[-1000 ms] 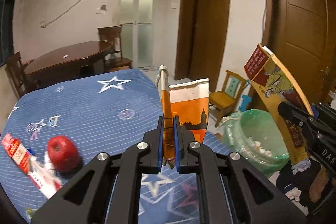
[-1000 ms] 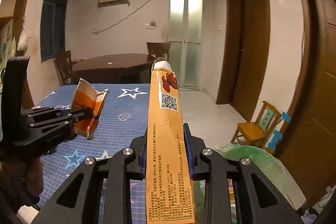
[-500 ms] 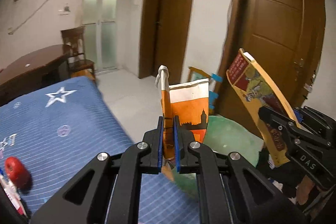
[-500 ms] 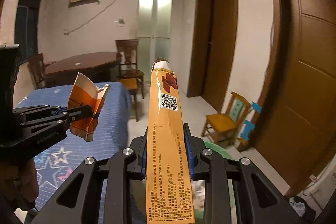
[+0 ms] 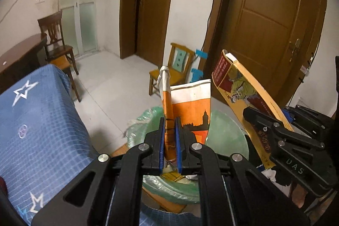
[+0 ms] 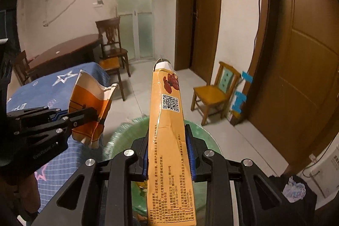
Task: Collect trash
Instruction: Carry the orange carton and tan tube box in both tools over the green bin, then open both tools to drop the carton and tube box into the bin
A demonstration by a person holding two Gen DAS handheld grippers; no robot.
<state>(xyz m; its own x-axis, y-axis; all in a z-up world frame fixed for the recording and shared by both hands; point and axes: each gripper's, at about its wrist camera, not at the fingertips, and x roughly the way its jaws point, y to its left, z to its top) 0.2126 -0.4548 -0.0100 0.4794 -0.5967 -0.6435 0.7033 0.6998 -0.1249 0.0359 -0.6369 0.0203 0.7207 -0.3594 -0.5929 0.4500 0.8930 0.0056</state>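
My left gripper (image 5: 170, 120) is shut on an orange and white paper bag (image 5: 190, 107) and holds it over the bin with a green liner (image 5: 228, 137). The bag also shows in the right wrist view (image 6: 91, 111), with the left gripper (image 6: 93, 113) at left. My right gripper (image 6: 167, 130) is shut on a long yellow carton (image 6: 167, 141) with a QR code, above the same bin (image 6: 118, 135). In the left wrist view the carton (image 5: 243, 94) and right gripper (image 5: 254, 118) are at right. Trash lies in the bin.
The table with a blue star cloth (image 5: 31, 120) is at left, also in the right wrist view (image 6: 42, 88). A small yellow chair (image 6: 214, 92) stands by the wall. A dark table (image 6: 63, 52) and chair (image 6: 112, 41) stand behind. Brown doors (image 6: 307, 56) are at right.
Both grippers have swung right, off the blue table and over the green-lined bin, each still holding its item. The red apple and packet have left the left view.
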